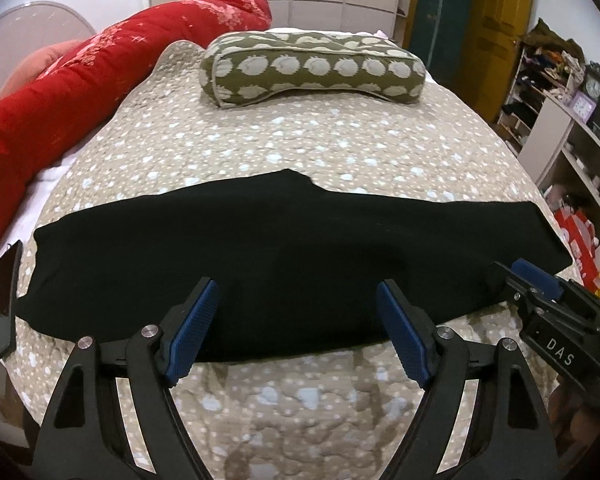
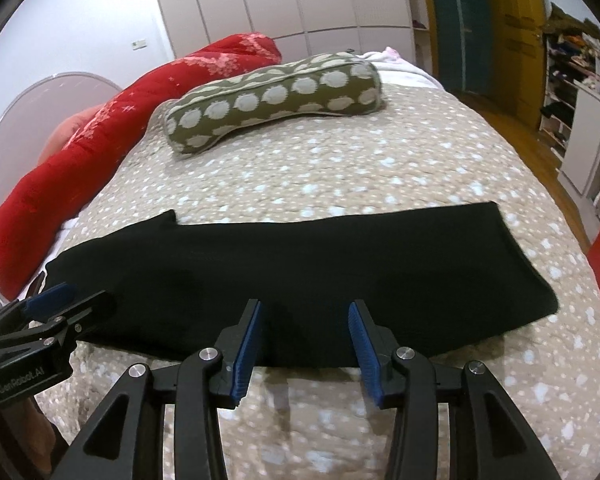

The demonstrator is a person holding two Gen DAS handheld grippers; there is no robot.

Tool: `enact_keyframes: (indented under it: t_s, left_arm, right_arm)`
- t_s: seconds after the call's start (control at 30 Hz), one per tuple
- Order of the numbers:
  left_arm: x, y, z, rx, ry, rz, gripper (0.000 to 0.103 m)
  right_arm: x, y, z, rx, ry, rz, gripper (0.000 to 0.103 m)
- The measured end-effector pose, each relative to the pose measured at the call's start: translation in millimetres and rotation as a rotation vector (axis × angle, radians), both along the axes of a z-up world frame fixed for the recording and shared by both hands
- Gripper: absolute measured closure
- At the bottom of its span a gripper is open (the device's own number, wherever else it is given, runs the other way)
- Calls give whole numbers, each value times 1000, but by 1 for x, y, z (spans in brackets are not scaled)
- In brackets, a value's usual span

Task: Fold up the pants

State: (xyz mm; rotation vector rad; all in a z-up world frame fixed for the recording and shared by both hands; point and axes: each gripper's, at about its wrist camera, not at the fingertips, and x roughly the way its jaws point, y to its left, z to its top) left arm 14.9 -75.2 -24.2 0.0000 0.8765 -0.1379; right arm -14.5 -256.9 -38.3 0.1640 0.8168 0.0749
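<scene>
Left gripper jaws wide, empty; pants seemingly folded lengthwise.

pants across bed, pillow behind

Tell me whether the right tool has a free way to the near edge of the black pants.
Probably yes: the right tool hangs open just above the black pants, and nothing lies between them.

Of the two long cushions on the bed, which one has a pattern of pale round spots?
The olive-green cushion lying across the quilt; the red cushion beside it along the bed's edge shows only faint pink marks.
</scene>
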Motion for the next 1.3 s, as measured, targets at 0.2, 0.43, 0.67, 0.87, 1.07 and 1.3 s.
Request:
enact_keyframes:
  t_s: [0.2, 0.43, 0.67, 0.87, 1.07, 1.3]
  left_arm:
    - [-2, -14, 1, 2, -5, -25, 22]
    - [-1, -24, 0, 5, -9, -44, 22]
    - [1, -42, -2, 7, 12, -108, 22]
    - [4, -54, -4, 24, 7, -108, 22]
    - [6, -59, -5, 19, 22, -109, 22]
    - [9, -60, -8, -2, 43, -108, 22]
  right_arm:
    - [-5, -21, -4, 6, 9, -38, 60]
    - [-9, -39, -5, 11, 13, -58, 60]
    - [-14, -52, -5, 17, 12, -65, 60]
    - [-20, -69, -8, 21, 18, -87, 60]
    - [-19, -74, -7, 13, 20, -90, 60]
    - [-14, -71, -5, -10, 28, -91, 60]
